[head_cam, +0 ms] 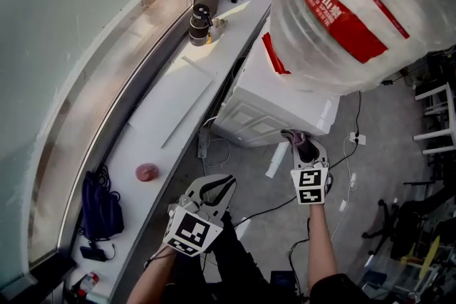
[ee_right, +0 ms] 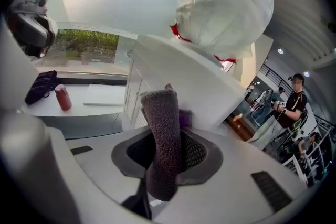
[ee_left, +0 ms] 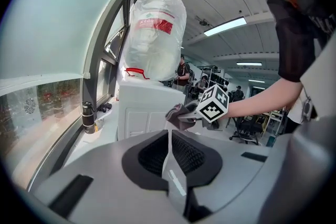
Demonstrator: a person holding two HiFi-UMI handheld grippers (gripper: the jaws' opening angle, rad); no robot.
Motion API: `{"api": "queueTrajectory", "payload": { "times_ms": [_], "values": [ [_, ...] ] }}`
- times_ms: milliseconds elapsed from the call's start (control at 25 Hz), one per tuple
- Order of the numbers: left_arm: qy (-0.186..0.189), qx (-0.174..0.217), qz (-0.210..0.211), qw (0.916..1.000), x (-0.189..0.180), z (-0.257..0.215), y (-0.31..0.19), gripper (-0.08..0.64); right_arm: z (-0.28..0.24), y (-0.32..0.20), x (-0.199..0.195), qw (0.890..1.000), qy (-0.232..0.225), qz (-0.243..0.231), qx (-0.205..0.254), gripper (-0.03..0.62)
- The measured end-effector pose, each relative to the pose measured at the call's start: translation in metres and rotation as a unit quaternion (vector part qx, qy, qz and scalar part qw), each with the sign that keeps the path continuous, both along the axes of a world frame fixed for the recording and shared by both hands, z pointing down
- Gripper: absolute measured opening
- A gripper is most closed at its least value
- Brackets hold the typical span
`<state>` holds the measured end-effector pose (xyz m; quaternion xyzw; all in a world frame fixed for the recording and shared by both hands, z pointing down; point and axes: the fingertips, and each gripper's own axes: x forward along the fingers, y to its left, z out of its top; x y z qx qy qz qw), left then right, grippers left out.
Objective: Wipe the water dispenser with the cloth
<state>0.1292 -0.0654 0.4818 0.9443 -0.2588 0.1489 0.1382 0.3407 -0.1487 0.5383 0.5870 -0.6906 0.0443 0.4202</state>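
Observation:
The white water dispenser (head_cam: pixel 274 107) stands by the window ledge and carries a large clear bottle with a red label (head_cam: pixel 349 3). My right gripper (head_cam: pixel 303 147) is shut on a grey-purple cloth (head_cam: pixel 295 138), just off the dispenser's lower front corner. In the right gripper view the cloth (ee_right: pixel 161 113) sticks up between the jaws of the right gripper (ee_right: pixel 170 150), with the dispenser (ee_right: pixel 189 81) close behind it. My left gripper (head_cam: pixel 217 186) hangs lower and to the left, shut on nothing. The left gripper (ee_left: pixel 169 140) faces the dispenser (ee_left: pixel 142 110) and the cloth (ee_left: pixel 177 113).
A long white window ledge (head_cam: pixel 178 96) runs along the left with a dark flask (head_cam: pixel 200 23), a pink round thing (head_cam: pixel 147 171) and a dark blue bag (head_cam: pixel 100 203). Cables and a power strip (head_cam: pixel 356 139) lie on the floor. Chairs stand at the right.

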Motion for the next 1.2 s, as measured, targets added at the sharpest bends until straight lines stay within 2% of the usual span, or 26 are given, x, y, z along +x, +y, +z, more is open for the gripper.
{"api": "queueTrajectory", "payload": {
  "times_ms": [200,360,640,920,1120,1200],
  "values": [
    [0.001,-0.005,-0.024,0.9997,0.003,0.017,-0.009,0.029,0.063,-0.002,0.009,0.999,-0.035,0.021,-0.026,0.109],
    [0.006,-0.009,-0.036,0.9993,0.006,0.028,-0.014,0.03,0.111,-0.001,0.013,0.997,-0.045,0.033,-0.055,0.109],
    [0.014,-0.001,-0.041,0.9991,0.01,0.053,-0.018,0.029,0.192,-0.001,0.02,0.99,-0.078,0.078,-0.091,0.109],
    [0.001,-0.004,-0.034,0.9994,0.0,0.104,-0.012,0.029,0.282,-0.001,0.025,0.977,-0.105,0.136,-0.128,0.109],
    [-0.012,-0.009,-0.045,0.9989,-0.013,0.139,-0.02,0.029,0.337,-0.004,0.025,0.96,-0.149,0.189,-0.141,0.109],
    [-0.016,-0.009,-0.048,0.9987,-0.018,0.148,-0.023,0.03,0.353,-0.004,0.023,0.957,-0.154,0.197,-0.149,0.109]
  ]
}}
